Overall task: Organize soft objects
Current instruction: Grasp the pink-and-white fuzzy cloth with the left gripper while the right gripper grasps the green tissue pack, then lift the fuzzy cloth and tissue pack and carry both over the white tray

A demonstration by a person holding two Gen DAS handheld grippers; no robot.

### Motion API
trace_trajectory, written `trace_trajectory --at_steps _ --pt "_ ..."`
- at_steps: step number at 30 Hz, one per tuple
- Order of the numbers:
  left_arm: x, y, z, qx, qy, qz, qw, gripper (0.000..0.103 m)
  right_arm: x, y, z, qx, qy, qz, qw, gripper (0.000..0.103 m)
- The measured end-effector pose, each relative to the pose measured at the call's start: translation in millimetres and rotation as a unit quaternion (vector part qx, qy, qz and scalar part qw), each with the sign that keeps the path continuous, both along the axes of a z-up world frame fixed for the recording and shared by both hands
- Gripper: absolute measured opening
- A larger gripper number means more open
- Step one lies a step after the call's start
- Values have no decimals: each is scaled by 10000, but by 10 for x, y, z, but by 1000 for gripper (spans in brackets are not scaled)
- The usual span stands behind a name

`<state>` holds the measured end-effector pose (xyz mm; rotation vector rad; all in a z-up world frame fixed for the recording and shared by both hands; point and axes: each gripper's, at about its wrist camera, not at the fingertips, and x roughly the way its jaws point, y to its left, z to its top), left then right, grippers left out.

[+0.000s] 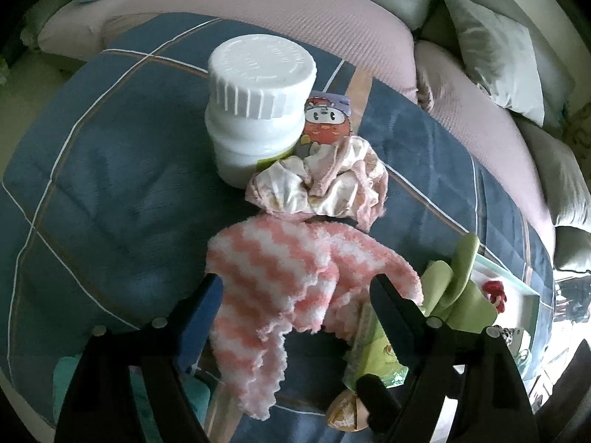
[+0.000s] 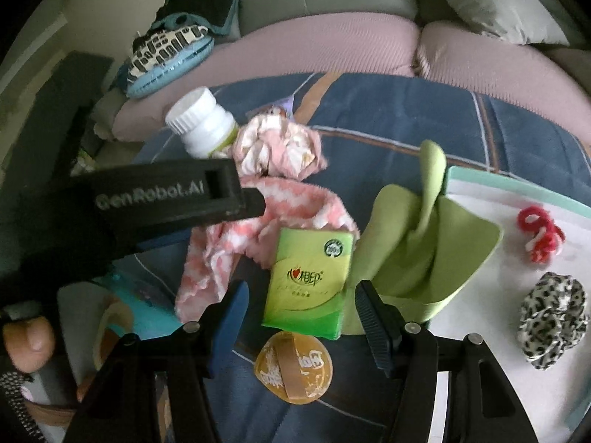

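Observation:
My left gripper (image 1: 299,306) points down at a pink-and-white zigzag cloth (image 1: 280,280) on the blue quilt; the cloth lies between its open fingers, and the pads are not pressing it. Behind the cloth sit a pink-and-cream scrunchie (image 1: 317,181) and a white bottle (image 1: 258,110). My right gripper (image 2: 301,317) stands open over a green tissue pack (image 2: 310,280), with a gap showing on the left side. A green cloth (image 2: 424,243) drapes over the rim of a white tray (image 2: 480,184). The tray holds a red yarn piece (image 2: 539,232) and a leopard-print scrunchie (image 2: 550,317).
A tan round sachet (image 2: 293,369) lies just below the tissue pack. The left tool's black housing (image 2: 166,192) crosses the right wrist view above the zigzag cloth. Pink sofa cushions (image 2: 332,40) and a blue patterned cushion (image 2: 166,59) border the quilt. A thumb (image 2: 29,339) shows at lower left.

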<state>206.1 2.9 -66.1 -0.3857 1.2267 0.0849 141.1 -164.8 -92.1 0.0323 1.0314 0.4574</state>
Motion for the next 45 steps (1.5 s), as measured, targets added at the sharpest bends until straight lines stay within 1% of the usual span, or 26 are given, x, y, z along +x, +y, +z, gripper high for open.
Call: trace_trajectory --at_steps 12,25,26,27,28,29,30,31,32,37,39,42,45 --pt "41 -6 -63 78 46 7 10000 83 47 45 -158 -153 147 -60 9998 64" --pt "64 -32 -131 59 105 5 9999 83 71 81 -184 -208 146 -78 9996 64" --pt "69 -37 -137 65 108 1 9999 83 71 80 -183 -209 145 -82 9996 63" --pt "78 -41 -144 68 110 -2 9999 82 74 79 -184 -229 142 -104 9996 60" --pt "78 -39 -151 62 111 -1 9999 80 78 69 -184 -246 141 -122 9995 57" --pt "79 -35 -161 53 121 8 9999 72 80 61 -183 -250 141 -139 9995 55" --pt "79 -36 -174 60 138 22 9999 62 75 45 -180 -244 142 -158 9995 52" --pt "79 -35 -189 109 162 34 9998 57 77 24 -178 -212 152 -189 9995 51" --pt "75 -32 -199 163 173 24 9997 48 79 15 -174 -179 162 -195 9995 51" --pt "81 -44 -214 179 142 1 9997 37 75 31 -174 -176 162 -208 9995 51" --pt "75 -45 -201 141 96 -6 9999 30 77 31 -175 -169 162 -212 9995 51" --pt "58 -28 -176 61 31 -21 10000 25 76 21 -173 -149 163 -229 9995 51" --pt "38 -9 -142 -76 -39 -9 10000 22 67 -1 -170 -116 172 -242 9995 51"
